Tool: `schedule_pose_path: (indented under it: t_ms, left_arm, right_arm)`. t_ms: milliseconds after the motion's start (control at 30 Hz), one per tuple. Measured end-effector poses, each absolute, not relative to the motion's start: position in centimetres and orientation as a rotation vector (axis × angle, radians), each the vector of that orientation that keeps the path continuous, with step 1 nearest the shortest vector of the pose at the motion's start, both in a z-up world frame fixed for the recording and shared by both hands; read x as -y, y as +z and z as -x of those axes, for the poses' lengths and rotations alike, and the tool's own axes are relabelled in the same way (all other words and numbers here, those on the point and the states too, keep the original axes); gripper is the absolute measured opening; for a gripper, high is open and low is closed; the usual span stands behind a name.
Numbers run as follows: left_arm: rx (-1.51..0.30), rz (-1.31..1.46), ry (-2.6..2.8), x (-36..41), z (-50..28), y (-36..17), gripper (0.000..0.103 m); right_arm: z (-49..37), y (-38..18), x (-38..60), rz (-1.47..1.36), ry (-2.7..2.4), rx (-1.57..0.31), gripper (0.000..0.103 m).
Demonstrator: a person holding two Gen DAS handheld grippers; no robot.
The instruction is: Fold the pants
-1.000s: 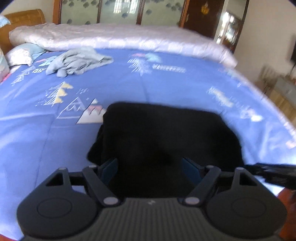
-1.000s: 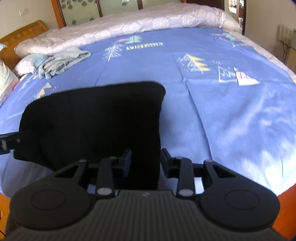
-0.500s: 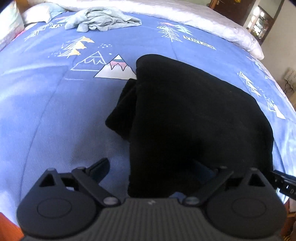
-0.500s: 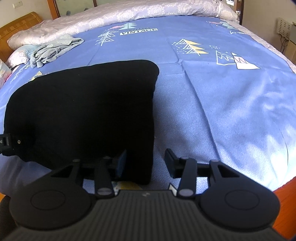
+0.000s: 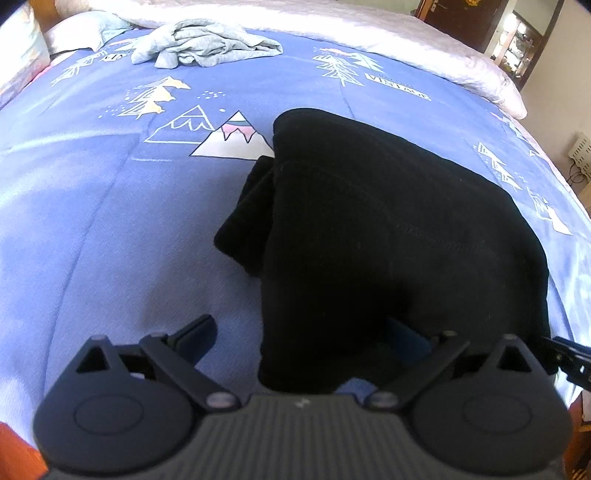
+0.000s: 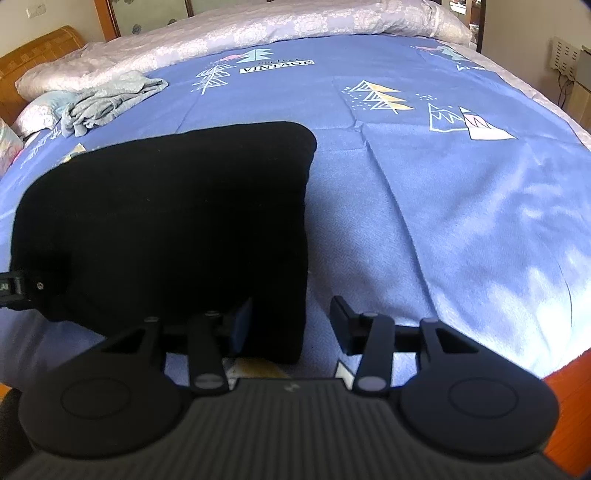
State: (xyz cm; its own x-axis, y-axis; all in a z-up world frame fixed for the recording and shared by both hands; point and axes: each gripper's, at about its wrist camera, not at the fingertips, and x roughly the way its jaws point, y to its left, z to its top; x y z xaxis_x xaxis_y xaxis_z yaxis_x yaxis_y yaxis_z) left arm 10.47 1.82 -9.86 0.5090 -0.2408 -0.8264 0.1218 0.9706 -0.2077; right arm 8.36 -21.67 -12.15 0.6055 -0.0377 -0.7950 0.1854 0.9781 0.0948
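The black pants (image 5: 388, 236) lie folded into a thick rectangle on the blue bedspread (image 5: 110, 221), with a lower layer sticking out at their left side. My left gripper (image 5: 306, 332) is open, its jaws spread wide around the near left corner of the pants. In the right wrist view the pants (image 6: 177, 221) fill the left half. My right gripper (image 6: 291, 321) is open, its jaws either side of the near right corner. Each gripper's tip shows at the edge of the other's view.
A crumpled grey garment (image 5: 199, 48) lies at the far left of the bed, near a pillow (image 5: 85, 33). A pale quilt (image 6: 258, 29) runs along the far side. The wooden bed edge (image 6: 569, 387) is close below the grippers.
Both grippers have opened wider and let go of the pants' near edge, which now rests on the bed. The left gripper tilted down and closer.
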Motion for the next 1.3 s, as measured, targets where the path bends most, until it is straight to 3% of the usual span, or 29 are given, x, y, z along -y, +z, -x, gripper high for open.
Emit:
schedule_pose_path:
  t_ms: [267,567,700,1033,1233,1300]
  left_arm:
    - [-1.027,0.173,-0.202,-2.1,-9.1,-8.4,0.093]
    - [-0.957,0.161,-0.200,-3.2,-6.8,-5.9,0.091]
    - [-0.902,0.133,-0.188,-3.8,-5.3,-4.6,0.093]
    - [-0.814,0.031,-0.168,-3.3,-2.4,-3.3,0.103]
    - [-0.822,0.035,-0.181,-3.5,-2.7,-3.2,0.103]
    - [-0.817,0.061,-0.191,-4.0,-3.5,-2.8,0.103]
  right_arm:
    - [-5.7,-10.9,21.5,-0.180,-0.126,-0.889,0.049]
    - [-4.3,-9.5,21.3,-0.217,-0.095,-0.846,0.049]
    - [-3.7,-8.5,21.3,-0.249,-0.069,-0.828,0.055]
    - [-3.4,-8.4,19.6,-0.232,-0.021,-0.821,0.057]
    - [-3.8,-9.0,21.1,-0.291,-0.030,-0.814,0.057]
    - [-3.9,-8.8,21.8,-0.308,-0.040,-0.794,0.061]
